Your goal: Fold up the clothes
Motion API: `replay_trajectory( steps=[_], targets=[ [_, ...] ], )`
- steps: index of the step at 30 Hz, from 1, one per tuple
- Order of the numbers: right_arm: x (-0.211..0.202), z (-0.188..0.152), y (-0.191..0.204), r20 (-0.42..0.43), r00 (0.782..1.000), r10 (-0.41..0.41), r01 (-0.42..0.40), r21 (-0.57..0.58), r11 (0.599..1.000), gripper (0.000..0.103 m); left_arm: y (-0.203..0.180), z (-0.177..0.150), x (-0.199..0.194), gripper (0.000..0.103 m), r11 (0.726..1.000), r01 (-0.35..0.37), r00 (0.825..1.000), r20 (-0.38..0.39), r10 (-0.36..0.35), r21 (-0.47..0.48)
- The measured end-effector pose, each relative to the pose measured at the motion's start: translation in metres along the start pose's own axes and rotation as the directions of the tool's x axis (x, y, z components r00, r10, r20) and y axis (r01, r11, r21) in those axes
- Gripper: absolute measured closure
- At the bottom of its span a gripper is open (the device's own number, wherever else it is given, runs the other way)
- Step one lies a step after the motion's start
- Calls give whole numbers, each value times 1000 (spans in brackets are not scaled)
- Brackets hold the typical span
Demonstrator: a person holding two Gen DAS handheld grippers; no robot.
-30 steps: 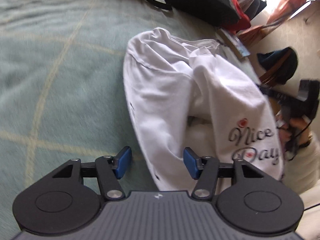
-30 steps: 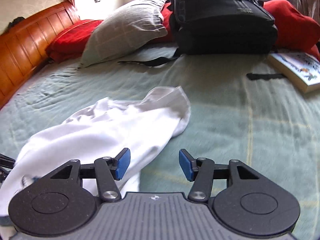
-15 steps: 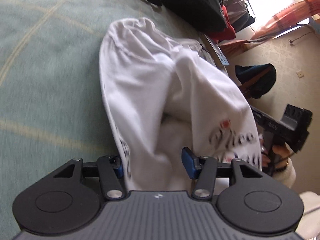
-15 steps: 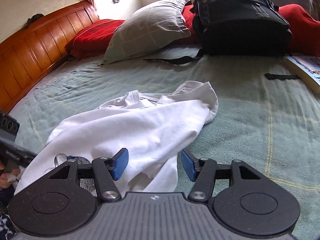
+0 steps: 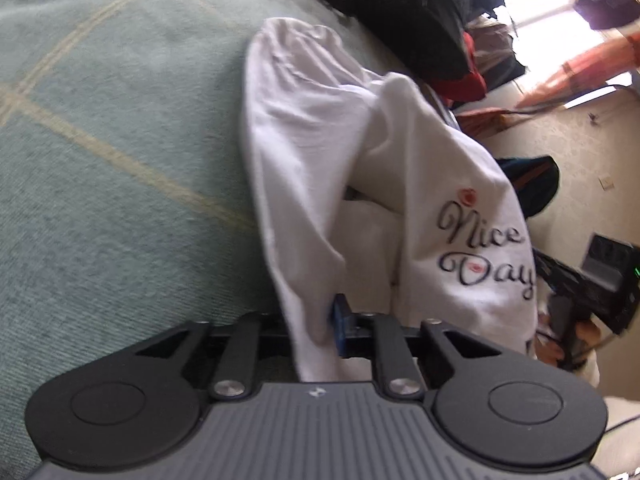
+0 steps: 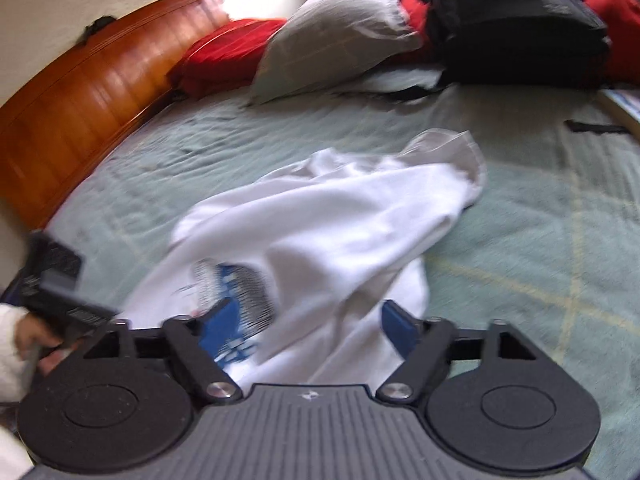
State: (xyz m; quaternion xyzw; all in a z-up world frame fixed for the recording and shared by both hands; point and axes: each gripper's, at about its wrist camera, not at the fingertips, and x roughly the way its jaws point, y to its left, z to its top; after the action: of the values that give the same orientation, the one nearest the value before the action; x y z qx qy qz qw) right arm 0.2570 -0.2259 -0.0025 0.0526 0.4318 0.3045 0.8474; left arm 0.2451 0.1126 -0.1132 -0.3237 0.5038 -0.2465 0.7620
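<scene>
— White T-shirt (image 5: 320, 152): where does it lie?
— Crumpled on the green bedspread (image 5: 100, 160), well short of the grey pillow (image 6: 336, 28) and black backpack (image 6: 516, 20) by the headboard (image 6: 80, 92). Black script on it reads "Nice Day".
— Left gripper (image 5: 316, 328)?
— Fingers closed tight on a fold of the shirt's near edge; one blue pad (image 5: 340, 328) shows against the cloth.
— Right gripper (image 6: 312, 332)?
— Fingers spread wide, blue pads either side of the shirt's near edge, nothing pinched.
— Anything else?
— Book (image 6: 624, 104), at the bedspread's edge beside the backpack.
</scene>
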Motion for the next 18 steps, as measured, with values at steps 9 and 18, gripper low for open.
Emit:
replay_trajectory(
  steps=[9, 18],
  targets=[
    [-12, 7, 43, -6, 997, 76, -76, -132, 988, 13, -18, 10, -11, 99, 987, -104, 994, 24, 102, 124],
    [-10, 7, 42, -2, 998, 58, -58, -133, 989, 12, -4, 56, -62, 100, 931, -335, 940, 120, 319, 146]
  ],
)
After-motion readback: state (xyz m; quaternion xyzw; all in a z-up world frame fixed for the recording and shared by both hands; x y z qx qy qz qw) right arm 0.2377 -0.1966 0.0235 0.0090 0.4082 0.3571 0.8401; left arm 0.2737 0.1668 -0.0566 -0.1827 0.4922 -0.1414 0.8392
